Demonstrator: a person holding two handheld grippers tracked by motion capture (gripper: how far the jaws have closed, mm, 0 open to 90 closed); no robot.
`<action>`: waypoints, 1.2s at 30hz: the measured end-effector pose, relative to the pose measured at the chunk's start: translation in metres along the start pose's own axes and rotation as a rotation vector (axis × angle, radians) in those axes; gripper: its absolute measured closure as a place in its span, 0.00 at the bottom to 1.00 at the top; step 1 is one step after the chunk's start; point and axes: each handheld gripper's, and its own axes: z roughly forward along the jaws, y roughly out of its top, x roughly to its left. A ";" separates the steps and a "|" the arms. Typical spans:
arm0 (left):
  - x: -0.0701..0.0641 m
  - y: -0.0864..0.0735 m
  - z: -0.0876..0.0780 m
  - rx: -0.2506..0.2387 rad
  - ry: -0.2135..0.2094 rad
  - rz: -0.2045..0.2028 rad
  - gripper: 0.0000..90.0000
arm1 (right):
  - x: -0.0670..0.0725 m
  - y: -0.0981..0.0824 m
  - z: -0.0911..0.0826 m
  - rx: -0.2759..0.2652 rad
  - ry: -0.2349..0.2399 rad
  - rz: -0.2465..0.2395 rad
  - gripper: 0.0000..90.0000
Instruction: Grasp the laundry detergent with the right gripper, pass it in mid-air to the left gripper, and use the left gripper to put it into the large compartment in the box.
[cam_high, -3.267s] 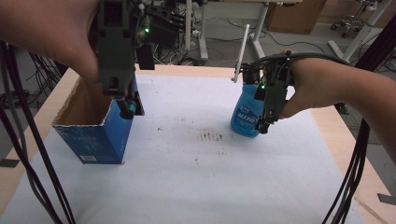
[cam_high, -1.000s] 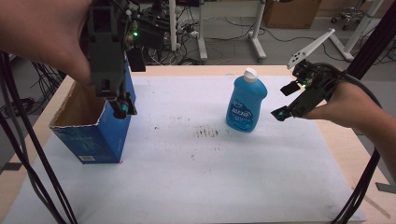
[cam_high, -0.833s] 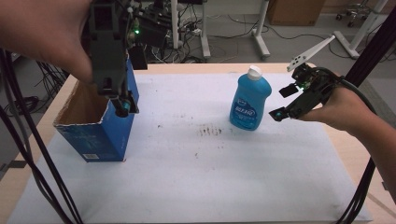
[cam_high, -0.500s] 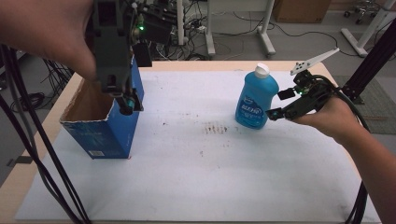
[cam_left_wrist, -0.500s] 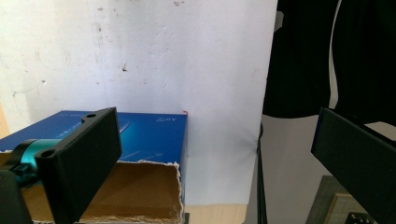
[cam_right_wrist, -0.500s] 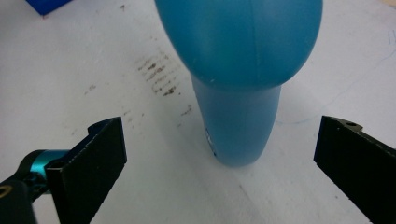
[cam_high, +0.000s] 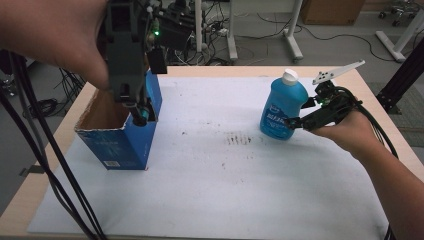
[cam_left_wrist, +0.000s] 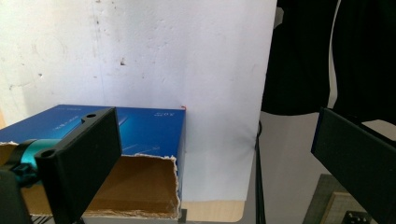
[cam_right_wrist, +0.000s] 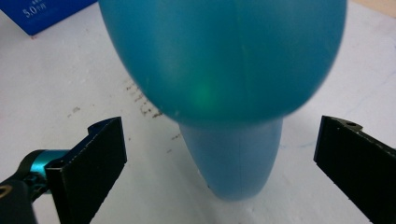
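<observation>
Bottle (cam_high: 283, 107): it stands upright on the white sheet (cam_high: 225, 190), white cap up, long axis vertical, toward the table's right side. The right gripper (cam_high: 298, 121) lies low beside it on its right, aimed at the lower body. In the right gripper view the jaws stand wide, one on either side of the blue body (cam_right_wrist: 224, 70), neither touching it (the body bulges close to the lens, so the gap to each jaw is hard to judge). The bottle sits straight ahead of this gripper, between the jaws' line, and the right hand is by far the nearer; a grasp there would likely need only a short push forward and a squeeze across the narrow waist.

The left gripper (cam_high: 137, 112) hangs over the near right corner of the open blue box (cam_high: 117, 145), well apart from the bottle. Its jaws are wide too and hold nothing, with the torn cardboard rim (cam_left_wrist: 176, 186) below them.
</observation>
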 end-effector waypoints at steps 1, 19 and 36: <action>0.000 0.000 0.000 0.002 -0.002 -0.001 0.02 | -0.001 0.000 0.001 -0.009 0.000 0.004 0.02; 0.002 -0.006 0.005 0.013 -0.011 -0.018 0.02 | -0.002 0.001 0.017 -0.055 -0.001 0.011 0.04; 0.001 -0.005 0.002 0.014 -0.009 -0.019 0.02 | -0.001 0.001 0.025 -0.081 -0.010 0.010 0.12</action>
